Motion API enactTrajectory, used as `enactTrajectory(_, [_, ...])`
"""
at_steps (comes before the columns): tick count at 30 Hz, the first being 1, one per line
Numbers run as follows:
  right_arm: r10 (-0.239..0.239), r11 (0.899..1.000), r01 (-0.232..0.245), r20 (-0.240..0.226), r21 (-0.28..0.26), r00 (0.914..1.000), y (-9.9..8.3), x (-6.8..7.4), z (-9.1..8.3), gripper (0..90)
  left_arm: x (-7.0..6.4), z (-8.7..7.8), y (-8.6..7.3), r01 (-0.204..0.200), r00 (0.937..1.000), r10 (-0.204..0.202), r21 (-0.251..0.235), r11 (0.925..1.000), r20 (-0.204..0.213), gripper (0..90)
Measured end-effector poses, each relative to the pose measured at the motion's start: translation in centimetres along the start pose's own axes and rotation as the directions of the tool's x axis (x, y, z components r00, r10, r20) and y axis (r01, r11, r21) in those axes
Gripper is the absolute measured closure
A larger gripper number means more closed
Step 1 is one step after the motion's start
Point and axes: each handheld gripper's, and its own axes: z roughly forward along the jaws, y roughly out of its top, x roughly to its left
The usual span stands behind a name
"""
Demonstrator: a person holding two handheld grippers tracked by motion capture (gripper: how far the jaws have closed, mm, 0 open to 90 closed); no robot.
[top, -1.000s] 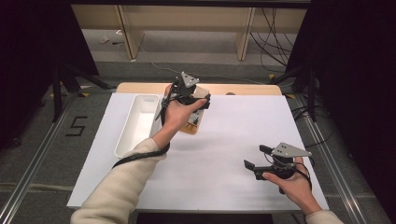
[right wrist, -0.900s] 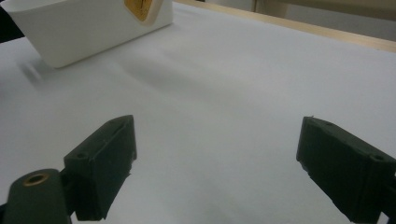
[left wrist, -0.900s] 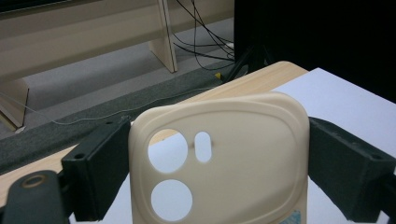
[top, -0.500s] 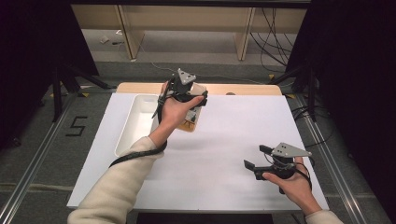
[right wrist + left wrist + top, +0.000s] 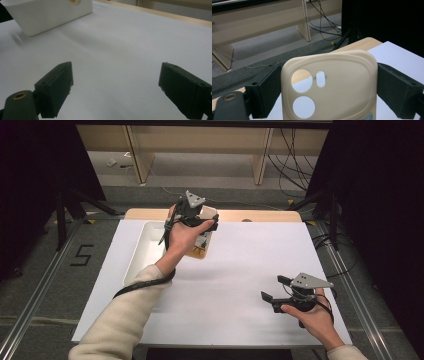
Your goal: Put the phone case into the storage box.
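Observation:
A cream phone case with camera cut-outs stands upright between the jaws of my left gripper, which is shut on its two sides. In the high view the phone case hangs in the air above the right rim of a white tray at the table's far left. My left gripper's fingers press against the case's edges. My right gripper rests low over the white table near the front right, open, with nothing between its fingers.
The white tray is long and shallow and runs front to back. A wooden strip edges the table's far side. Cables and shelf legs stand on the floor beyond.
My left gripper has drifted slightly left and farther away with the phone case still held. The right gripper has stayed put.

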Motion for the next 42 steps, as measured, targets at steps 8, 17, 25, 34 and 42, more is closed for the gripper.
enactTrajectory(8, [0.0,1.0,0.0,0.001,0.001,1.0,0.0,0.0,0.0,13.2,0.5,-0.3,0.2,0.007,0.9999,-0.007,-0.008,0.9999,-0.012,11.5])
enactTrajectory(17, [0.001,1.0,-0.001,0.002,0.001,1.0,0.0,0.0,-0.1,13.2,0.9,-0.5,0.2,0.007,0.9998,-0.008,-0.01,0.9999,-0.018,11.6])
enactTrajectory(25, [0.002,1.0,-0.002,0.002,0.001,1.0,0.0,0.0,-0.1,13.2,1.3,-0.9,0.3,0.009,0.9996,-0.009,-0.016,0.9998,-0.025,11.5])
enactTrajectory(34, [0.002,1.0,-0.002,0.001,-0.002,1.0,0.1,0.0,-0.1,13.2,1.9,-1.2,0.3,0.012,0.9994,-0.013,-0.023,0.9997,-0.033,11.5])
enactTrajectory(42, [-0.001,1.0,0.001,0.001,-0.003,1.0,0.0,0.0,0.0,13.2,2.4,-1.5,0.2,0.017,0.9989,-0.018,-0.025,0.9995,-0.043,11.5])
